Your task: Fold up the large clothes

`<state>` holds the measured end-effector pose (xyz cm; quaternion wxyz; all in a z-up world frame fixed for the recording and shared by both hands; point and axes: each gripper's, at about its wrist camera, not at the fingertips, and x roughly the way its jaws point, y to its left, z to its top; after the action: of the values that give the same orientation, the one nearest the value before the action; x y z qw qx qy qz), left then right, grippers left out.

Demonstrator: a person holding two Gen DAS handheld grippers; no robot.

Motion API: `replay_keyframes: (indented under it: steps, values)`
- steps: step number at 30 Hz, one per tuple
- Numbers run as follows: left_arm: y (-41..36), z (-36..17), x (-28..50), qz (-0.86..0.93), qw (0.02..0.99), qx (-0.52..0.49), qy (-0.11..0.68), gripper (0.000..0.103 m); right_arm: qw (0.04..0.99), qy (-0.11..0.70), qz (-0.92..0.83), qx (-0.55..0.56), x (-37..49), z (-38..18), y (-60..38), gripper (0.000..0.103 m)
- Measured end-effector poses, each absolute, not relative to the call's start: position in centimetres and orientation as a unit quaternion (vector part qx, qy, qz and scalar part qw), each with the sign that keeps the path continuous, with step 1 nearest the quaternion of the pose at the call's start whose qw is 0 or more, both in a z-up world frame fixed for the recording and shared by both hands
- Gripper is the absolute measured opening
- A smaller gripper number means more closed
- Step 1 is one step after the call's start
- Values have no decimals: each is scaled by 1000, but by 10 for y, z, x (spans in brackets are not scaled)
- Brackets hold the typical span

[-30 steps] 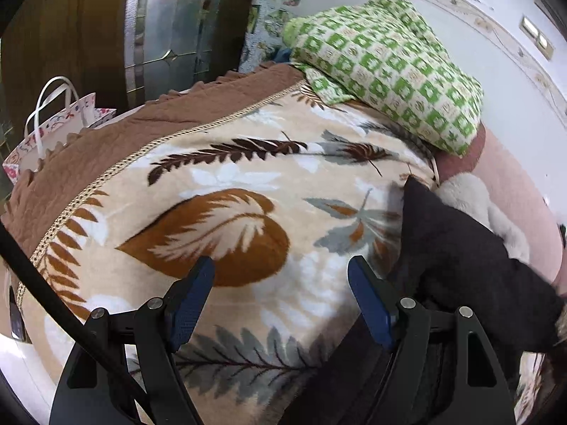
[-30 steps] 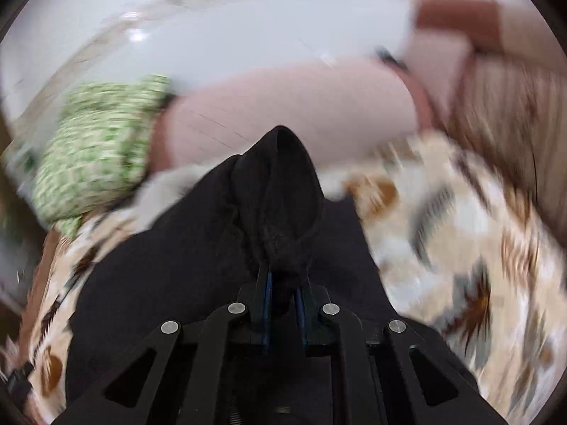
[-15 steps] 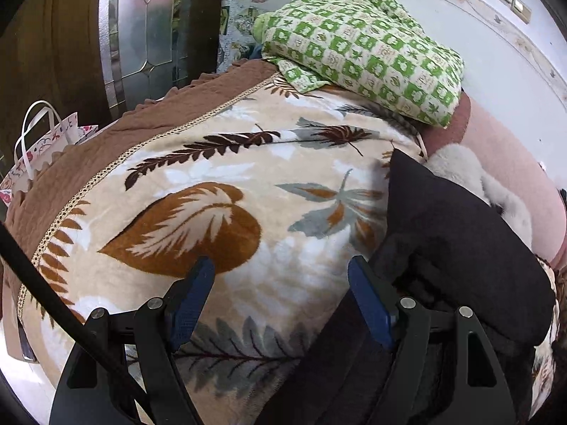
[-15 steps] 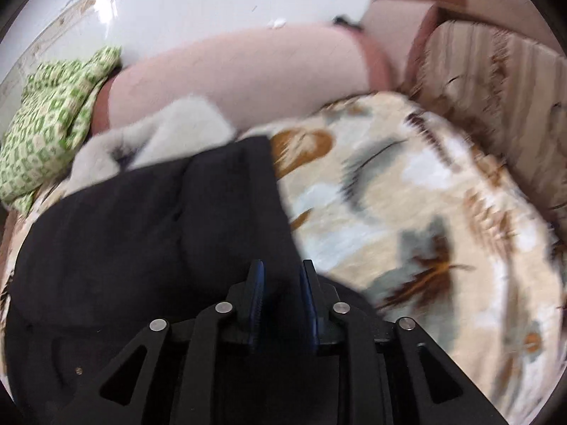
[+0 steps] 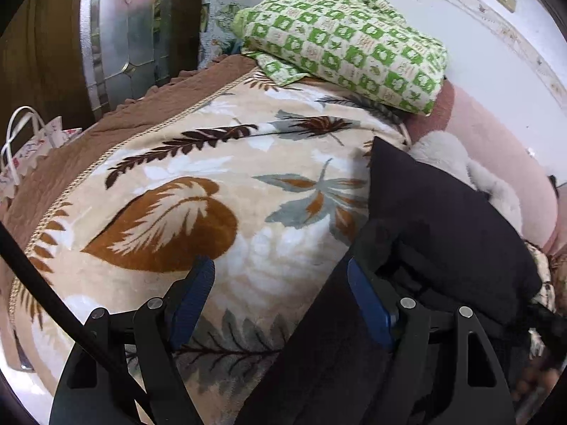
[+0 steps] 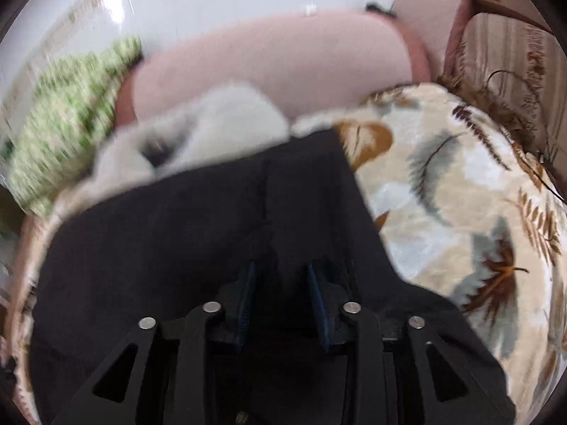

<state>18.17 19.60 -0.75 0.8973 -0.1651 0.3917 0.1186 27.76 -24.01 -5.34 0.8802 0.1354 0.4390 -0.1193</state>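
A large black garment [image 5: 443, 219] lies folded on a leaf-patterned blanket [image 5: 219, 191]; it also fills the right wrist view [image 6: 198, 226]. My left gripper [image 5: 280, 283] is open and empty, hovering over the blanket with its right finger at the garment's left edge. My right gripper [image 6: 280, 283] is open just above the black cloth, nothing between its blue pads [image 6: 315, 294]. The right wrist view is motion-blurred.
A folded green-checked blanket [image 5: 351, 39] lies at the far end of the bed. A white fluffy item [image 5: 460, 163] and a pink bolster [image 6: 269, 67] lie behind the garment. A paper bag [image 5: 28, 148] stands at the left by a glass door.
My right gripper opened and let go of the black garment, which now lies flat. The left gripper stayed open and shifted slightly toward the garment.
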Motion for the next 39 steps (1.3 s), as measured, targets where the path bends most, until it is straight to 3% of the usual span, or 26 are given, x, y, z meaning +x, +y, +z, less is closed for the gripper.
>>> replay_keyframes:
  steps: [3, 8, 14, 21, 34, 39]
  values:
    - [193, -6, 183, 106, 900, -151, 395, 77, 885, 437, -133, 94, 286, -67, -235, 50]
    - [189, -4, 183, 93, 901, -137, 402, 77, 882, 446, -146, 39, 276, -50, -222, 52]
    - [186, -11, 184, 97, 892, -127, 423, 77, 897, 434, -71, 31, 207, -28, -204, 53]
    - [171, -24, 179, 86, 884, -90, 451, 77, 879, 469, -79, 38, 128, -60, -215, 56]
    - [145, 2, 129, 48, 910, -61, 408, 77, 904, 407, -98, 84, 12, -33, -235, 61]
    - [141, 0, 84, 37, 908, -89, 408, 84, 918, 373, -104, 87, -3, -24, -242, 64]
